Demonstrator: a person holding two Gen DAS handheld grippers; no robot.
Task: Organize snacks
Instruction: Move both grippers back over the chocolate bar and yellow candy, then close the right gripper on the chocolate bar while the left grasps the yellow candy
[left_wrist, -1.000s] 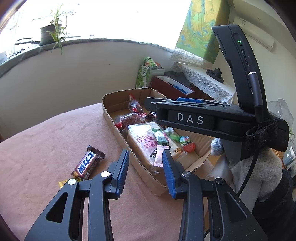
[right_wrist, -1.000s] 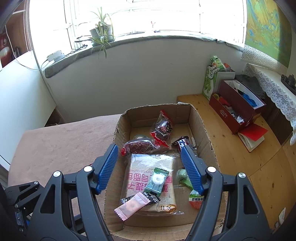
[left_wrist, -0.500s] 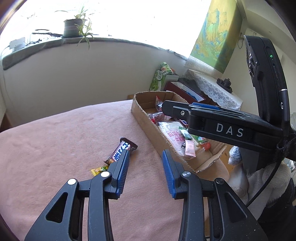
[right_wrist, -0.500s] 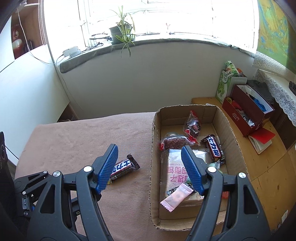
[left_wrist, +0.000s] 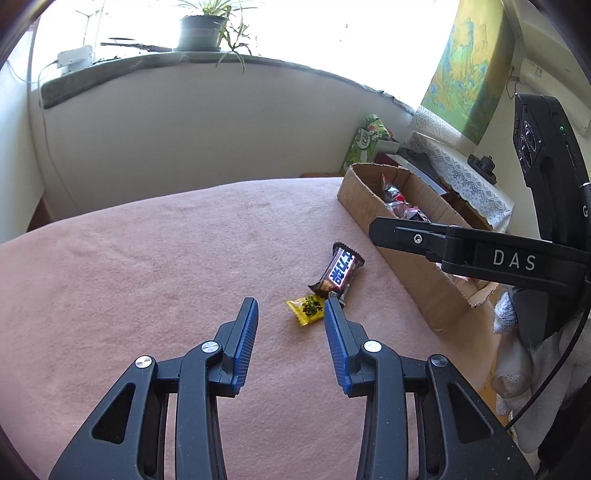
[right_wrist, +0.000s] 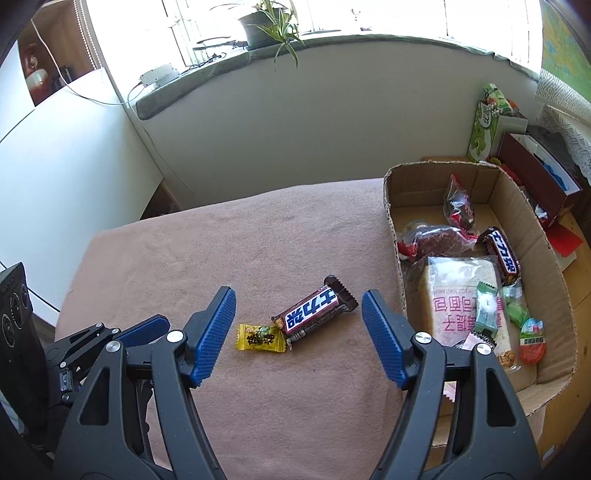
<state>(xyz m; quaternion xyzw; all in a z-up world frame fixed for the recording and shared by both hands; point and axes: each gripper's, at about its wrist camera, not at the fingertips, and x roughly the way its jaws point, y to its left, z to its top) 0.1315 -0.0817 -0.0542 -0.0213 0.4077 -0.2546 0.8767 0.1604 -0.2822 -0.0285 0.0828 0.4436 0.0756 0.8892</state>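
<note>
Right wrist view: swung off the cardboard box (right_wrist: 554, 254) onto choc bar (right_wrist: 314, 310) + yellow candy (right_wrist: 260, 338) on the blanket; right gripper (right_wrist: 297, 330) jaws wide apart, empty. Left gripper (left_wrist: 290, 326) jaws part-open, prob empty. Pickup next.

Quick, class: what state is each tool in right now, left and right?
Left tool: open, holding nothing.
Right tool: open wide, holding nothing.

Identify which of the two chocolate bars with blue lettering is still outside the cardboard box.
The chocolate bar on the pink blanket, beside the yellow candy. The other bar lies inside the cardboard box among the packets.
</note>
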